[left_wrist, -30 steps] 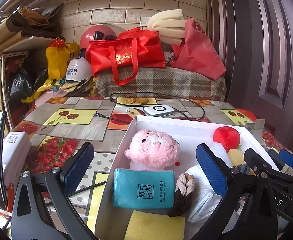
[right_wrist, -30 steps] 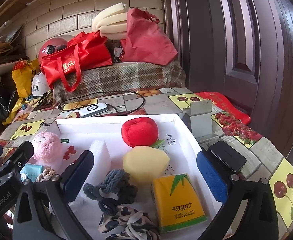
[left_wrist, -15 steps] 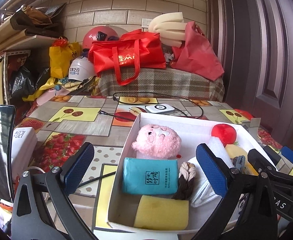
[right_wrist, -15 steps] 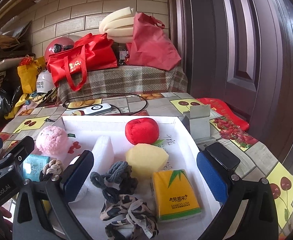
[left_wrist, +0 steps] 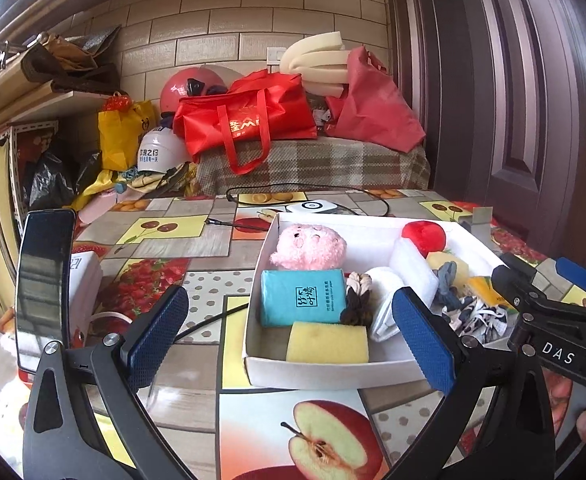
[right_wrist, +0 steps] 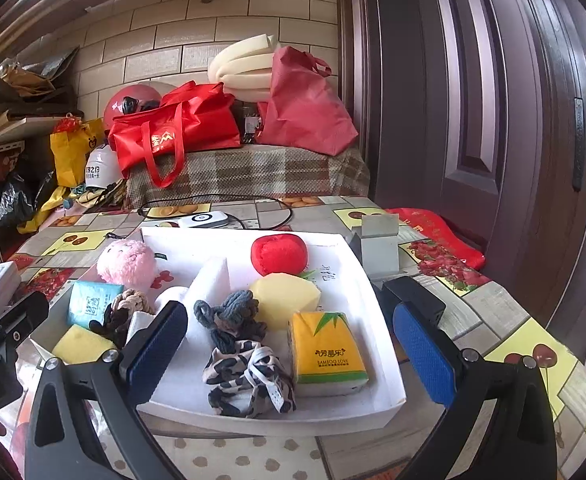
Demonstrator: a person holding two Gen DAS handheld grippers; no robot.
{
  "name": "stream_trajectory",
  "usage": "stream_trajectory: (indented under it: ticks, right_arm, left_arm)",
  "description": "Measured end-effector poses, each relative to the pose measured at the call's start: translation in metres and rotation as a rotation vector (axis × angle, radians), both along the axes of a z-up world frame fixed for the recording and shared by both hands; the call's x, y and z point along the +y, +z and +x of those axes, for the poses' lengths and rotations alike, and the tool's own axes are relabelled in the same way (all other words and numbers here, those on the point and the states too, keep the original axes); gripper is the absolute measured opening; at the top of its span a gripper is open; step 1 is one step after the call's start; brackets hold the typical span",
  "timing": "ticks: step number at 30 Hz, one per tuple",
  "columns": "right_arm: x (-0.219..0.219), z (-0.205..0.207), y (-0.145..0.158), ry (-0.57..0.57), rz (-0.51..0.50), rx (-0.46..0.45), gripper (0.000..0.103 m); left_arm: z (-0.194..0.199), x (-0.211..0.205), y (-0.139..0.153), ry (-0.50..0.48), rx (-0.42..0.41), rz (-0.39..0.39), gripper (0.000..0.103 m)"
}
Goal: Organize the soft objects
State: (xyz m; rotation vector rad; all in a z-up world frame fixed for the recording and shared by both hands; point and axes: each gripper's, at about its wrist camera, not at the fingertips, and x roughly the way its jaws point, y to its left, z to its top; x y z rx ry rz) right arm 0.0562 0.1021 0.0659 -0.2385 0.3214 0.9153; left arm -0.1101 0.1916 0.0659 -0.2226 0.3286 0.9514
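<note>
A white box [left_wrist: 325, 372] [right_wrist: 389, 360] on the patterned table holds soft things: a pink plush [left_wrist: 311, 246] [right_wrist: 127, 264], a teal tissue pack [left_wrist: 303, 298] [right_wrist: 91, 306], a yellow sponge [left_wrist: 327, 342] [right_wrist: 81, 346], a red plush apple [left_wrist: 423, 236] [right_wrist: 279, 254], a yellow tissue pack [right_wrist: 327, 350], a leopard scrunchie [right_wrist: 249, 376] and a grey knotted rope [right_wrist: 229, 316]. My left gripper [left_wrist: 289, 338] is open and empty, in front of the box's near left corner. My right gripper [right_wrist: 289, 346] is open and empty, in front of the box's near edge.
A black phone [left_wrist: 45, 280] stands upright at the left by a white device [left_wrist: 83, 280]. A black cable [left_wrist: 309, 196] and a white charger [left_wrist: 311, 207] lie behind the box. A grey holder [right_wrist: 377, 246] stands to the box's right. Red bags [left_wrist: 249, 124] sit behind the table.
Both grippers have drawn back from the box, so it now sits farther away and the near table shows. Both stay open and empty. The box's contents have not moved.
</note>
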Motion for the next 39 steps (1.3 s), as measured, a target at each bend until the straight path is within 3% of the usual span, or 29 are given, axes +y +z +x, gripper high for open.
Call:
stream_trajectory:
  ticks: [8, 12, 15, 20, 23, 26, 30, 34, 39]
  right_arm:
    - [-0.036, -0.017, -0.006, 0.071, -0.072, 0.042, 0.103]
    - [-0.067, -0.033, -0.002, 0.091, -0.021, 0.009, 0.103]
    - [-0.083, -0.038, 0.004, 0.097, 0.007, 0.013, 0.103]
    - [-0.111, -0.046, 0.012, 0.087, 0.093, 0.013, 0.103]
    - [-0.140, -0.060, 0.019, 0.040, 0.206, -0.063, 0.103]
    - [-0.165, -0.071, 0.021, -0.031, 0.296, -0.125, 0.103]
    - [-0.174, -0.070, 0.018, -0.129, 0.294, -0.105, 0.103]
    - [-0.175, -0.059, 0.018, -0.126, 0.299, -0.049, 0.103]
    - [-0.177, -0.061, 0.016, -0.125, 0.296, -0.044, 0.103]
  left_arm:
    - [-0.026, -0.038, -0.002, 0.020, -0.003, -0.024, 0.103]
    - [-0.030, -0.056, -0.004, -0.002, 0.030, -0.061, 0.103]
    - [-0.032, -0.071, -0.004, 0.017, 0.056, -0.046, 0.103]
    - [-0.041, -0.089, 0.000, 0.020, 0.030, -0.039, 0.103]
    - [-0.044, -0.091, 0.000, 0.008, 0.012, -0.077, 0.103]
    - [-0.041, -0.098, 0.001, -0.016, 0.020, -0.058, 0.103]
    - [-0.037, -0.108, 0.004, 0.012, 0.054, -0.006, 0.103]
    - [-0.039, -0.106, 0.004, -0.007, 0.045, -0.018, 0.103]
    - [-0.039, -0.105, 0.003, -0.010, 0.055, -0.025, 0.103]
